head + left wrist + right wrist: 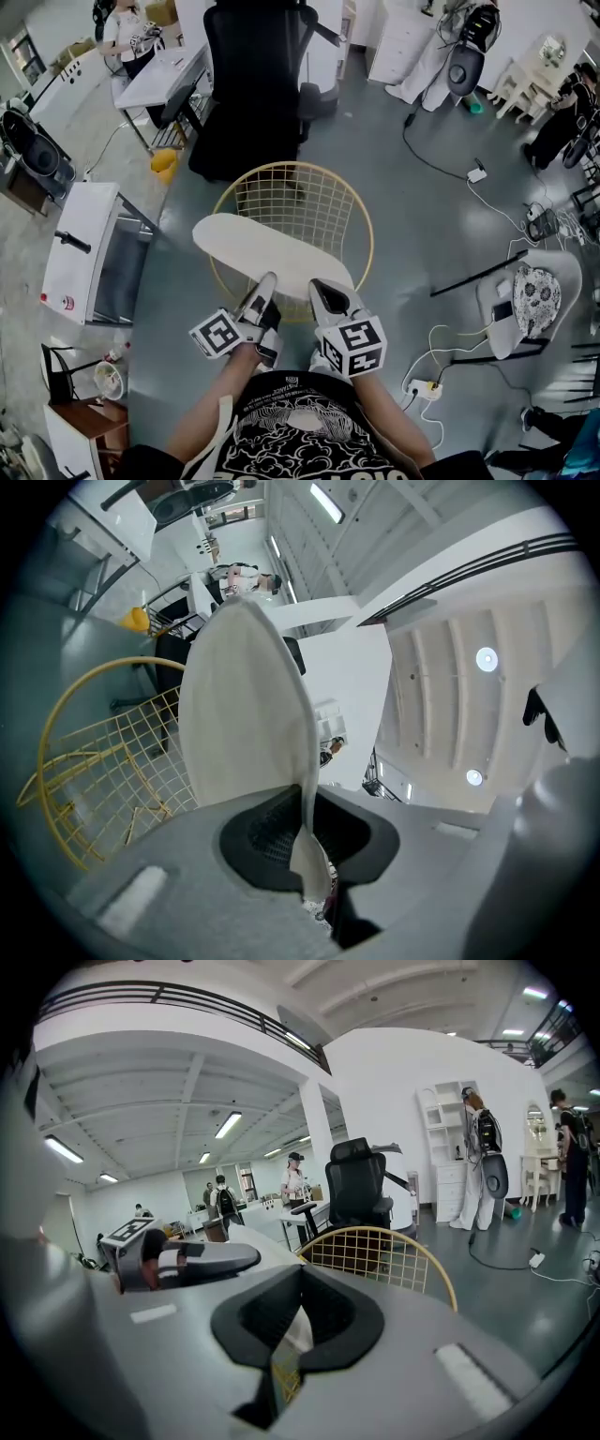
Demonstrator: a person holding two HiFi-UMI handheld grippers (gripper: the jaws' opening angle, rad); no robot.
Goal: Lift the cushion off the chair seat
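A white oval cushion hangs above the yellow wire chair, raised clear of its seat. Both grippers hold its near edge. My left gripper is shut on the edge's left part. In the left gripper view the cushion stands edge-on, its hem pinched where the left gripper has its jaws together, with the chair's mesh below. My right gripper is shut on the edge's right part. In the right gripper view a strip of white cushion shows inside the right gripper, beyond it the chair's rim.
A black office chair stands just behind the wire chair. A white cabinet is at the left, a yellow bucket near a desk. Cables and a power strip lie on the floor at the right, beside a white chair.
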